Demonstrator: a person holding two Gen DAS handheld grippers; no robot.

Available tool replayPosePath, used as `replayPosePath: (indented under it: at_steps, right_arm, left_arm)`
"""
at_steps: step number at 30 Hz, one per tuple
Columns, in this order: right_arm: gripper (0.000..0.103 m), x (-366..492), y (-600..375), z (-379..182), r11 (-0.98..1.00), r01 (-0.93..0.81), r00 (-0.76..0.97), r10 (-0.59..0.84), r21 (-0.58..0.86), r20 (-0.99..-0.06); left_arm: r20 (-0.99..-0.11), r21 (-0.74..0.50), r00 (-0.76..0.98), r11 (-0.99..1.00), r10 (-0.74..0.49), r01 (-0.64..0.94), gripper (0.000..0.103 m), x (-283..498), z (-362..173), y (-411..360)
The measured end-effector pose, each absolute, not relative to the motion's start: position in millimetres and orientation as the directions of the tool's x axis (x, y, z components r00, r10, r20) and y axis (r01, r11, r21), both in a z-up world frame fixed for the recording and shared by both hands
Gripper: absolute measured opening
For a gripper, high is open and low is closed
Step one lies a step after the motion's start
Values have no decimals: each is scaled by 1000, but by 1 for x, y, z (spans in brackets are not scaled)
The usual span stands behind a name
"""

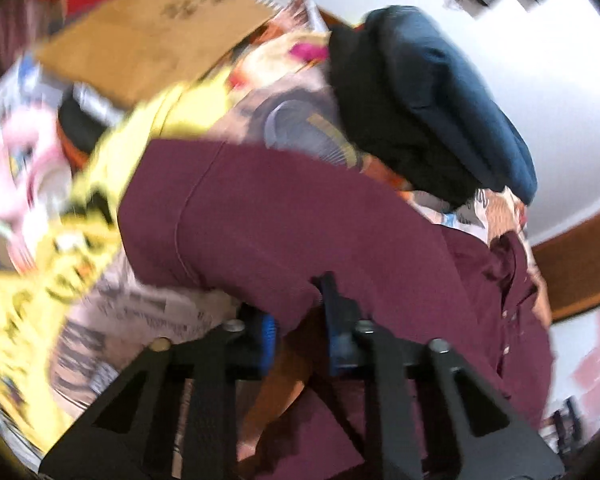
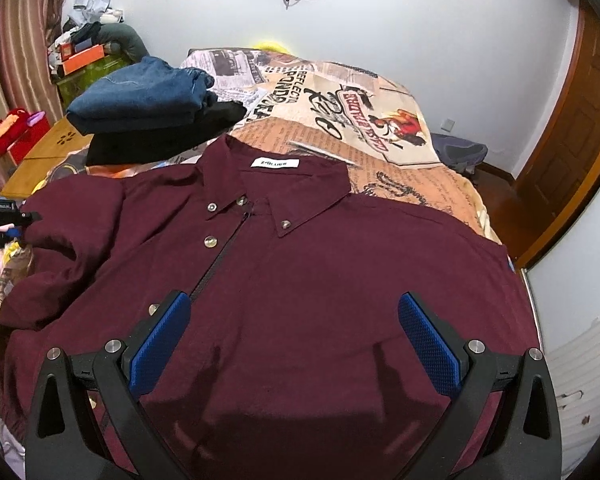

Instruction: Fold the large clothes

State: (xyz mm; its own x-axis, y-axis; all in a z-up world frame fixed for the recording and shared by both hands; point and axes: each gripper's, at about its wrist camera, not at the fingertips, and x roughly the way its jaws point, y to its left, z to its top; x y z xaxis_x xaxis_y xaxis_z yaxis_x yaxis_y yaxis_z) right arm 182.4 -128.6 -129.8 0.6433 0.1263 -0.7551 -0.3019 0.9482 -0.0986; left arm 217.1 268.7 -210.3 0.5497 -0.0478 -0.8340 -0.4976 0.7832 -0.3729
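A maroon button-down shirt (image 2: pixel 320 264) lies front up on the bed, collar toward the far wall, with a white label inside the neck. My right gripper (image 2: pixel 294 300) hangs open just above the shirt's lower front, blue pads wide apart and nothing between them. In the blurred left wrist view, my left gripper (image 1: pixel 300 310) has its blue pads close together with a fold of the maroon shirt (image 1: pixel 260 208) pinched between them. The right wrist view shows this left gripper (image 2: pixel 24 220) at the far left, at the rumpled sleeve.
Folded blue jeans (image 2: pixel 140 92) lie on a folded black garment (image 2: pixel 168 136) at the bed's far left, just beyond the collar. A printed bedspread (image 2: pixel 340 92) covers the bed. A wooden board (image 2: pixel 44 156) and clutter sit left; a wooden door (image 2: pixel 580 140) stands right.
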Motion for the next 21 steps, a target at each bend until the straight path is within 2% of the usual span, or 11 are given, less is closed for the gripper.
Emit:
replayPosePath:
  at_steps: [5,12,17,21]
  right_arm:
    - [103,183,-142,-120,954,-290,657,142,-74,-740]
    - [103,181,-168,-102,964,-259,696,146,-56,-703]
    - [103,179,-195,-88,972,-230,723,146,-37,-675]
    - [103,179,-216,-80,977,-212,723,147,-15,-675]
  left_arm:
    - [-772,-286,636,882,20,-375,11,233,-141,226]
    - [-630,-208,774,975,-71,-79,9,264,-29,119]
    - [-601,-171,774,978,-199,119,8,284,2,33]
    - [-624,-144,730,959,-280,245,8,297,-7,-38]
